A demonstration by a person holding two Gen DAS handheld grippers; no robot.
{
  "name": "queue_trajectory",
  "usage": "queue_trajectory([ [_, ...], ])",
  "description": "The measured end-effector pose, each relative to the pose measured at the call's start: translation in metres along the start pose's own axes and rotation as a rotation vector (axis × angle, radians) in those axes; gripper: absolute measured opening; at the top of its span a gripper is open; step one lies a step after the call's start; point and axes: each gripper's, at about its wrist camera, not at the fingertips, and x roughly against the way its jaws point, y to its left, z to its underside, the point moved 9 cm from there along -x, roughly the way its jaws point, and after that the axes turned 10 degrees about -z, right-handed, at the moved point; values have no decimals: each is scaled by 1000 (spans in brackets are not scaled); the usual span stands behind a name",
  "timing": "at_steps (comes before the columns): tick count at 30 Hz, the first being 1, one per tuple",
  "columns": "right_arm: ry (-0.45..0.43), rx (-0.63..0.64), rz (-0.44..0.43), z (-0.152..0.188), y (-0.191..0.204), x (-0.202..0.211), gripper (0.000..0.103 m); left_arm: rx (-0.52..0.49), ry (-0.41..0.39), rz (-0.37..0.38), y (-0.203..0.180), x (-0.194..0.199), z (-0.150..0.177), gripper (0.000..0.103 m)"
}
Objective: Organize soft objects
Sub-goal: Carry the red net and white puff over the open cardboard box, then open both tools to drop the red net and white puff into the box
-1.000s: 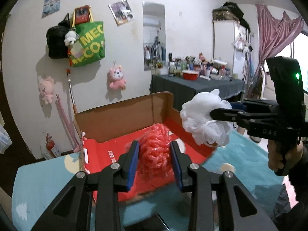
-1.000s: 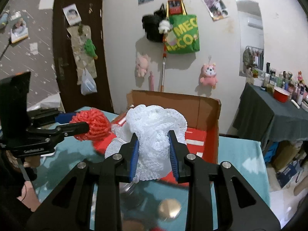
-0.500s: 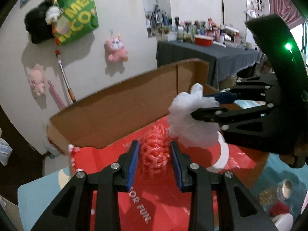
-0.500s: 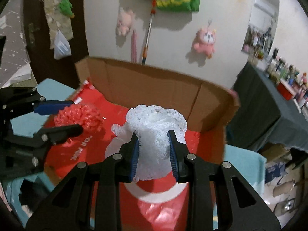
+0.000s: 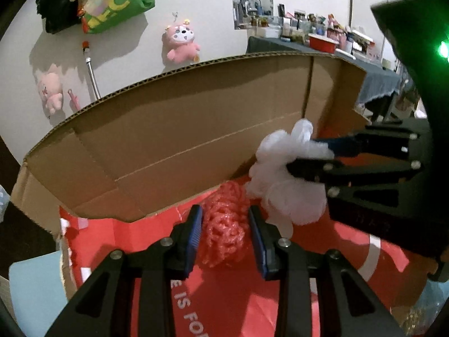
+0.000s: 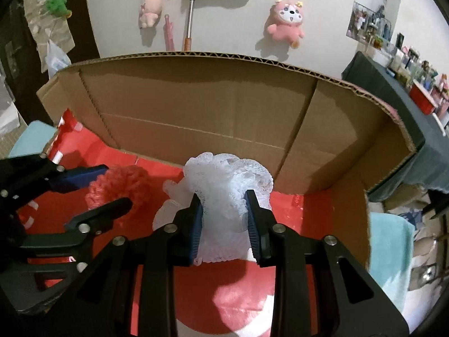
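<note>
Looking down into the cardboard box (image 6: 207, 112), both hand-held grippers are inside it, side by side over the red printed bottom (image 6: 294, 219). The left hand-held gripper (image 5: 226, 231) has the red mesh pouf (image 5: 224, 224) between its blue pads, and its jaws are opening a bit; the pads sit right against the pouf's sides. The right hand-held gripper (image 6: 223, 221) is clamped on the white mesh pouf (image 6: 224, 185), which bulges out above and below the pads. The 2 poufs are just beside each other near the box's brown back wall. A pink plush toy (image 6: 286, 25) hangs on the wall behind.
</note>
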Motion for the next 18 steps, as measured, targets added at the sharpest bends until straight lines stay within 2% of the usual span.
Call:
queue_trajectory([
  [13,17,-21,-10,4,-3,-9,41,13,-14,0,1,-2,-7,40],
  [18,19,-33,-8,4,-6,-7,44,17,-12,-3,2,-2,-7,45],
])
